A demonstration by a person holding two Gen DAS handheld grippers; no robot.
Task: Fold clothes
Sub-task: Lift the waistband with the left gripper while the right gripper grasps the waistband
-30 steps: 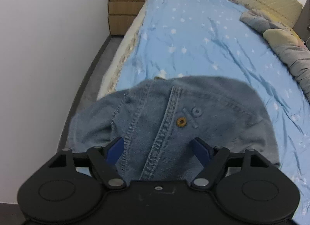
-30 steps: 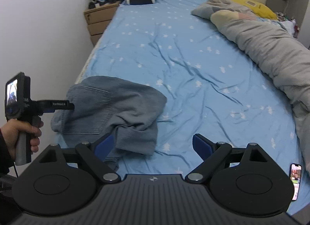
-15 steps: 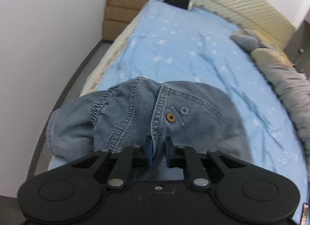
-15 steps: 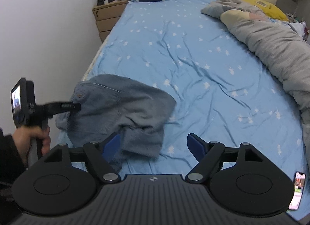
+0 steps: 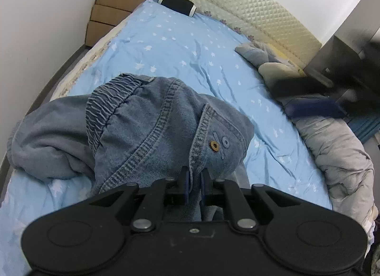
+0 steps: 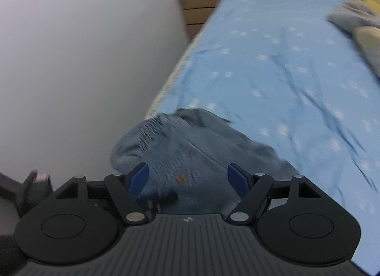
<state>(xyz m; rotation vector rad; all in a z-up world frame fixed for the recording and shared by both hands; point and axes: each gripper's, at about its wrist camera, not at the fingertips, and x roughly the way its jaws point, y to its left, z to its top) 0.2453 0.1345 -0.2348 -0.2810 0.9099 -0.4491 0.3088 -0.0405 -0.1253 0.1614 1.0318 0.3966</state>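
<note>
A pair of blue denim shorts (image 5: 152, 133) with an elastic waistband and a copper button lies bunched at the near left corner of the bed. My left gripper (image 5: 195, 179) is shut on the waistband edge by the button and lifts it off the sheet. In the blurred right wrist view the denim shorts (image 6: 190, 154) lie just beyond my right gripper (image 6: 187, 177), which is open and empty above them. The right gripper also shows as a dark blur at the right of the left wrist view (image 5: 315, 100).
The bed has a light blue star-print sheet (image 5: 180, 45). A grey duvet (image 5: 337, 157) lies heaped along the right side. A wooden drawer chest (image 5: 106, 14) stands by the wall at the bed's head. A black bolster (image 5: 177, 4) rests against the quilted headboard.
My left gripper closed on the waistband by the button and lifted it. My right gripper swung quickly left towards the shorts, still open.
</note>
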